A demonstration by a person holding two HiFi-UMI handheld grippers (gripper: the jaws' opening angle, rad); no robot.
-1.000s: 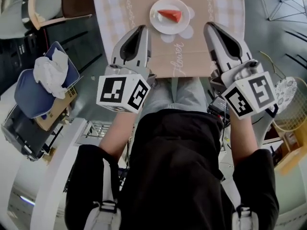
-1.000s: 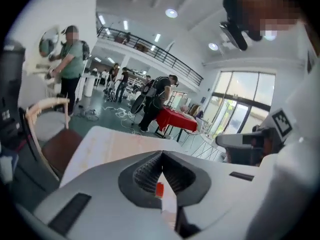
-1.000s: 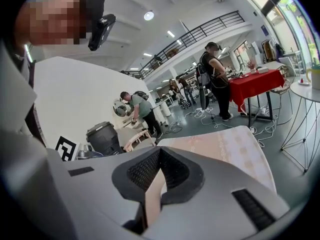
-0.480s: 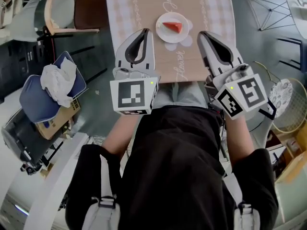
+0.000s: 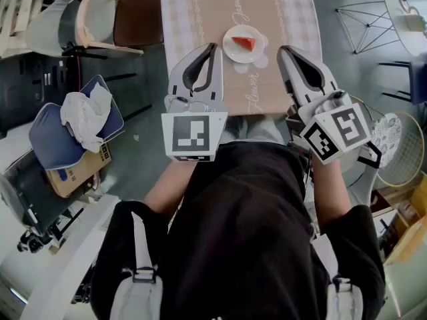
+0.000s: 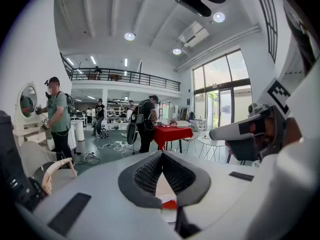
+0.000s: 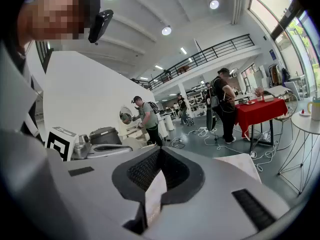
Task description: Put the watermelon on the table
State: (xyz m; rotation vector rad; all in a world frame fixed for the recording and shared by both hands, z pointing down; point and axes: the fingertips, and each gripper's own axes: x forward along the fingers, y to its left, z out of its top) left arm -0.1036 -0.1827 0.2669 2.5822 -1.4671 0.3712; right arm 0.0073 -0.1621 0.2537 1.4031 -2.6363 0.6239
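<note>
A red watermelon slice point(image 5: 244, 43) lies on a white plate point(image 5: 233, 52) on the table point(image 5: 280, 5), which wears a beige checked cloth. Both grippers hang in the air on the near side of the plate, apart from it. My left gripper point(image 5: 211, 47) is shut with nothing in it; its tips point towards the plate's left side. My right gripper point(image 5: 283, 50) is shut and empty too, to the right of the plate. In the left gripper view the watermelon slice point(image 6: 169, 204) shows low down through the gap behind the closed jaws of my left gripper point(image 6: 161, 154). In the right gripper view my right gripper point(image 7: 160, 150) is closed over the tablecloth point(image 7: 153, 194).
A wooden chair point(image 5: 107, 19) stands left of the table. A blue seat with white cloth point(image 5: 77, 122) and a cardboard box point(image 5: 73, 172) sit on the floor at left. Wire side tables point(image 5: 373, 19) and a woven round basket point(image 5: 397, 149) are at right. Several people stand in the hall beyond.
Both grippers have risen and drawn closer to the camera. The left one has rolled, so its marker cube now faces the camera squarely. The plate and watermelon have not moved.
</note>
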